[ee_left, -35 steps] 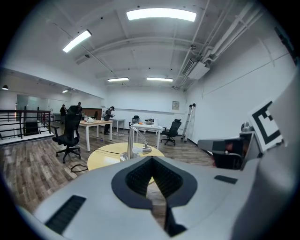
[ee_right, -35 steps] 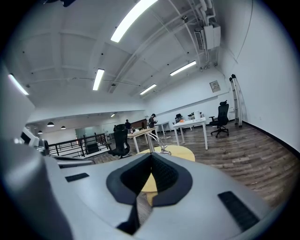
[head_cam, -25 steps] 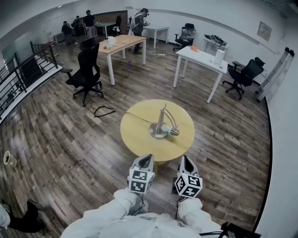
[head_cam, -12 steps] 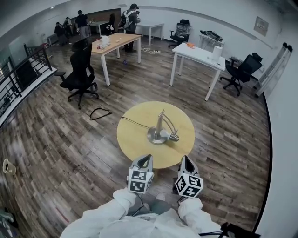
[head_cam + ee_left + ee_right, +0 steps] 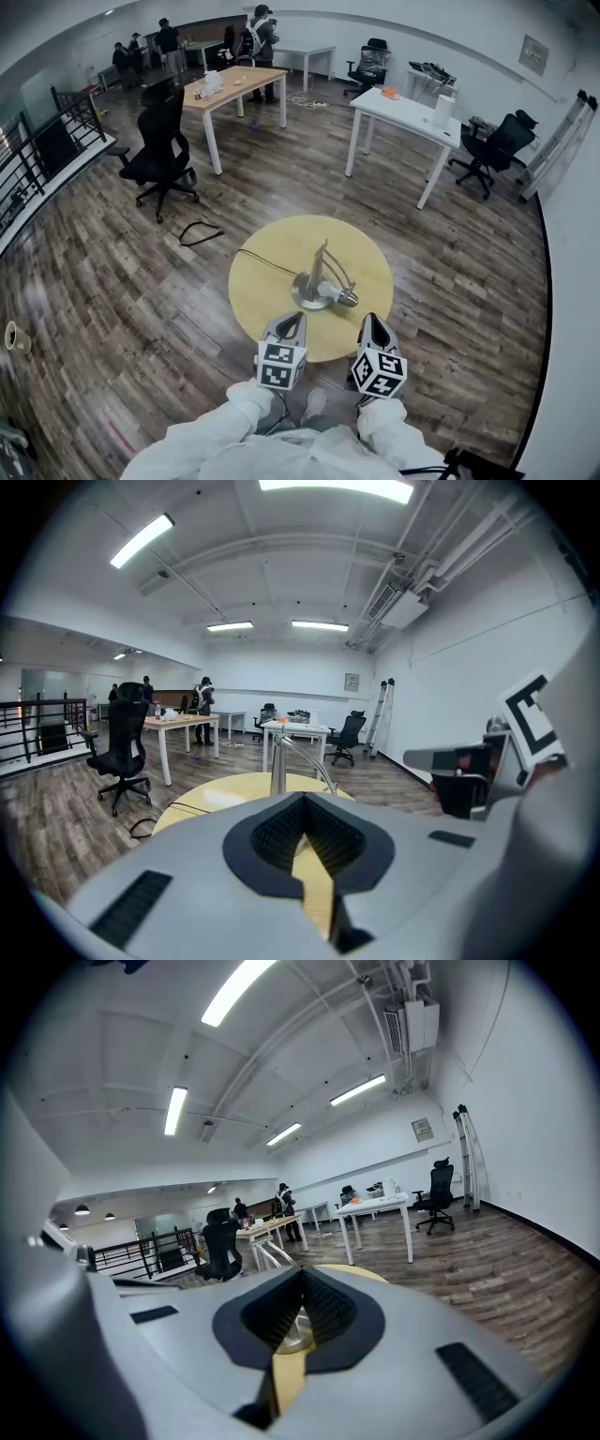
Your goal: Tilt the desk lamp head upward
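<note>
You hold both grippers low at the 6 o'clock edge of the round counter (image 5: 246, 281), short of the desk lamp (image 5: 322, 267). The left gripper (image 5: 292, 323) and right gripper (image 5: 372, 325) each have their fingers (image 5: 272, 834) pressed together on nothing, which suits an approach rather than a grasp. The lamp stands near the counter's middle, its base (image 5: 305, 292) flat on the wood; its arm arches toward 4 o'clock, so the lamp head (image 5: 348, 299) droops low, just beside the base. I judge you must spread one pair of fingers before reaching for the head. The cable (image 5: 261, 263) runs off toward 10 o'clock. The counter is pale yellow wood on a plank floor (image 5: 131, 272); an office chair (image 5: 161, 141) sits at 10 o'clock, a white table (image 5: 405, 114) at 1, and people (image 5: 257, 24) far off at 11.
</note>
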